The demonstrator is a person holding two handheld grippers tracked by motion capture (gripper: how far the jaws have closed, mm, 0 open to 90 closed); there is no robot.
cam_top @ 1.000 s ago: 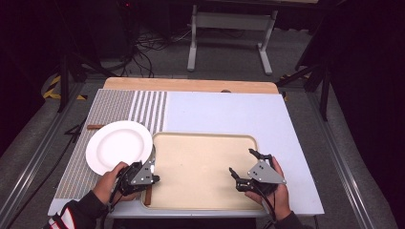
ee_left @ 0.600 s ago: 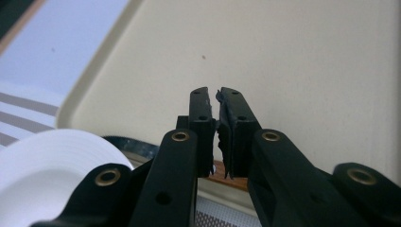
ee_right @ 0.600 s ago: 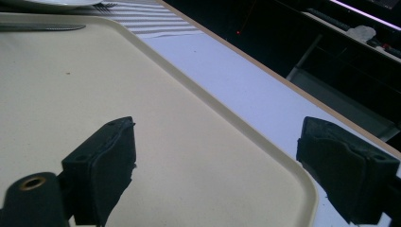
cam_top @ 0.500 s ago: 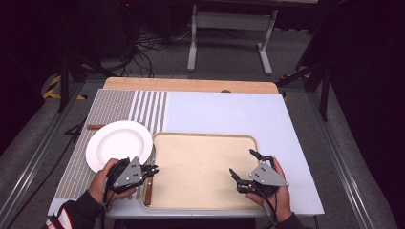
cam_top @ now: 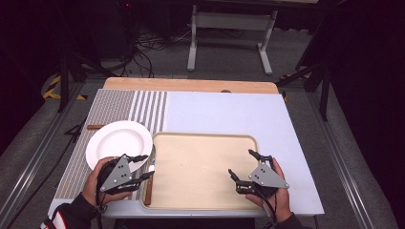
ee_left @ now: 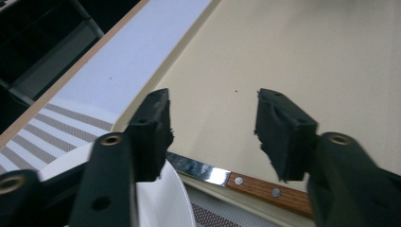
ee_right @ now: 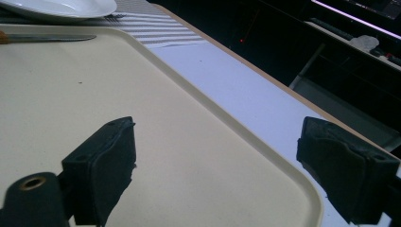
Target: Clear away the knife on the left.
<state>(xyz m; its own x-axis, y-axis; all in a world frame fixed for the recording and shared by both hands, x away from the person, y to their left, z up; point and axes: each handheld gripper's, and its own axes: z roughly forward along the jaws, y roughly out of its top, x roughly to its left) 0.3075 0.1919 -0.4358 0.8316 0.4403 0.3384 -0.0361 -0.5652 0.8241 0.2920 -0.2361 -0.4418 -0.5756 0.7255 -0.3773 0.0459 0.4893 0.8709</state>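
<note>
A white plate (cam_top: 117,142) lies on a striped mat (cam_top: 119,107), left of a beige tray (cam_top: 200,162). Along the tray's left rim lies a knife (cam_top: 149,186) with a wooden handle; the left gripper view has its blade and handle (ee_left: 255,185) just under the jaws. My left gripper (cam_top: 148,165) hovers open above the knife, at the plate's near right edge (ee_left: 163,203). My right gripper (cam_top: 241,162) stands open over the tray's near right corner (ee_right: 283,189), with nothing between its jaws. The right gripper view also catches the plate (ee_right: 61,7) and knife blade (ee_right: 47,37) far off.
A pale blue sheet (cam_top: 224,112) covers the table behind and to the right of the tray. A short brown stick (cam_top: 95,127) lies on the striped mat left of the plate. The table's wooden far edge (cam_top: 191,85) borders dark floor with cables and stands.
My left gripper has drawn back leftward, from over the tray's left rim to beside the plate. The right gripper has barely shifted.
</note>
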